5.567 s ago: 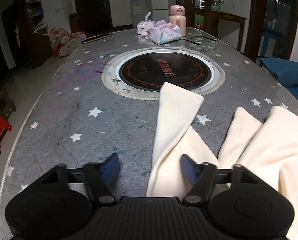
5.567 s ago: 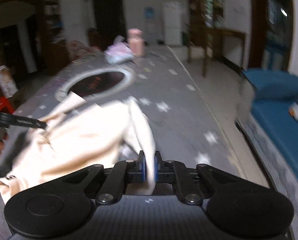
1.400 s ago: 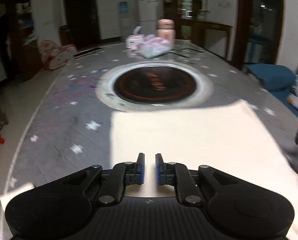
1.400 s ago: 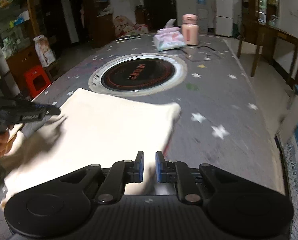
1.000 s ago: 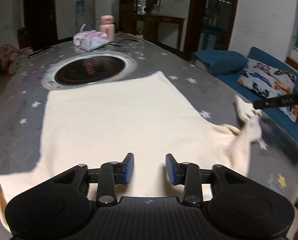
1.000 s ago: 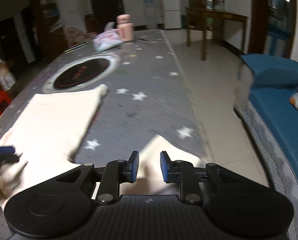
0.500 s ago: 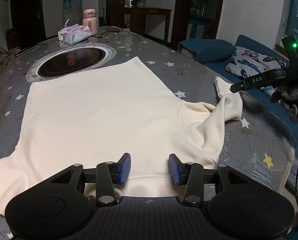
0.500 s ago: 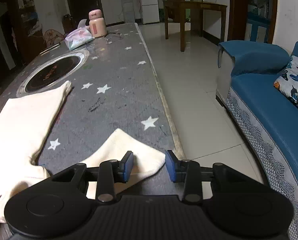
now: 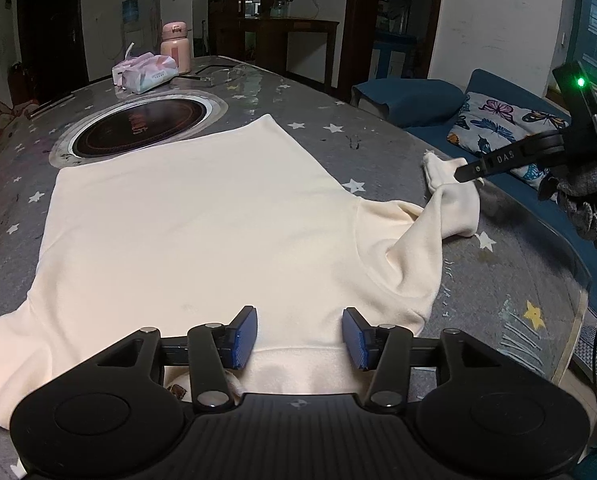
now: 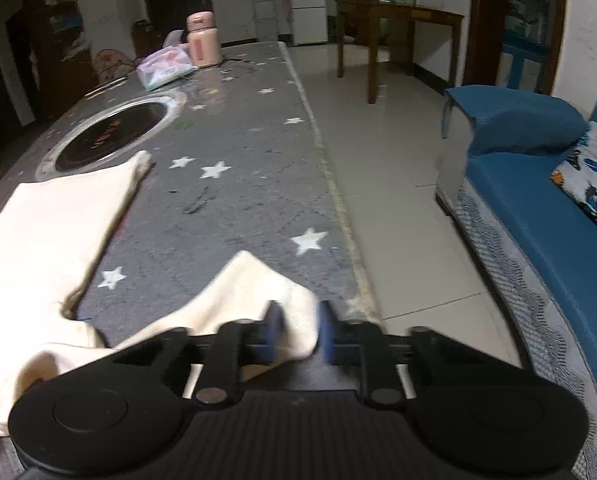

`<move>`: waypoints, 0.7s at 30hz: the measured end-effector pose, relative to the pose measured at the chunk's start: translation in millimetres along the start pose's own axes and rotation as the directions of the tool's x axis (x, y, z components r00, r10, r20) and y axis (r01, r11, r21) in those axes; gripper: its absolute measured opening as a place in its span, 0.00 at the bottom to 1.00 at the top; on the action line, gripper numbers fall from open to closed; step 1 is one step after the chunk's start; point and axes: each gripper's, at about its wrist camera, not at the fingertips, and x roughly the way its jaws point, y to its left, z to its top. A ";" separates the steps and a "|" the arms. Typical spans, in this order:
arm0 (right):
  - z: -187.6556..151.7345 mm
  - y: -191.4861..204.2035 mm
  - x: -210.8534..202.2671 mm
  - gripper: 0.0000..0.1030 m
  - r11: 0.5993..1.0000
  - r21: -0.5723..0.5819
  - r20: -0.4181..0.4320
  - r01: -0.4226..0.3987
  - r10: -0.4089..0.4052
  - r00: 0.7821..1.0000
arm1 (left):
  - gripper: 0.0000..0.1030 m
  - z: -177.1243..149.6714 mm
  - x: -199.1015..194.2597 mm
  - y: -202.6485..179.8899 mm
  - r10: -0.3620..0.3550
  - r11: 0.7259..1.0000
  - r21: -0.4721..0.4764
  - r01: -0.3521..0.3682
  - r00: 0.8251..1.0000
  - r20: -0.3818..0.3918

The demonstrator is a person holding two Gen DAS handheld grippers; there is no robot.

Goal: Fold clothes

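A cream long-sleeved top (image 9: 202, 216) lies spread flat on the grey star-patterned table (image 9: 510, 276), collar end towards me. My left gripper (image 9: 300, 334) is open, its jaws astride the collar edge without gripping. The right sleeve (image 9: 454, 204) is crumpled near the table's right edge. My right gripper (image 10: 298, 332) is open with the sleeve cuff (image 10: 258, 292) lying between its jaws; it also shows in the left wrist view (image 9: 468, 172) at the cuff.
A round black cooktop (image 9: 138, 128) is set into the table beyond the top. A tissue pack (image 9: 144, 72) and a pink flask (image 9: 175, 52) stand at the far end. A blue sofa (image 10: 538, 200) lies to the right across a tiled floor.
Both grippers let go of the top and opened wider. The top went from bunched to spread flat. The right gripper now sits at the sleeve cuff.
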 end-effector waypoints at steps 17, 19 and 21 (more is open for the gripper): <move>14.2 -8.4 -65.6 0.11 0.995 0.014 0.266 0.095 -0.095 0.959 | 0.55 -2.8 1.4 -4.7 -0.008 1.000 0.023 0.007 1.000 0.009; 8.3 -15.4 -44.6 0.12 0.989 0.016 0.210 0.144 -0.144 0.967 | 0.55 -3.2 -0.2 -3.5 -0.010 1.000 0.015 0.010 1.000 0.006; 4.6 -20.7 -32.7 0.15 0.982 0.026 0.168 0.185 -0.187 0.968 | 0.55 -4.1 -2.1 -1.3 -0.011 1.000 0.003 0.011 1.000 0.004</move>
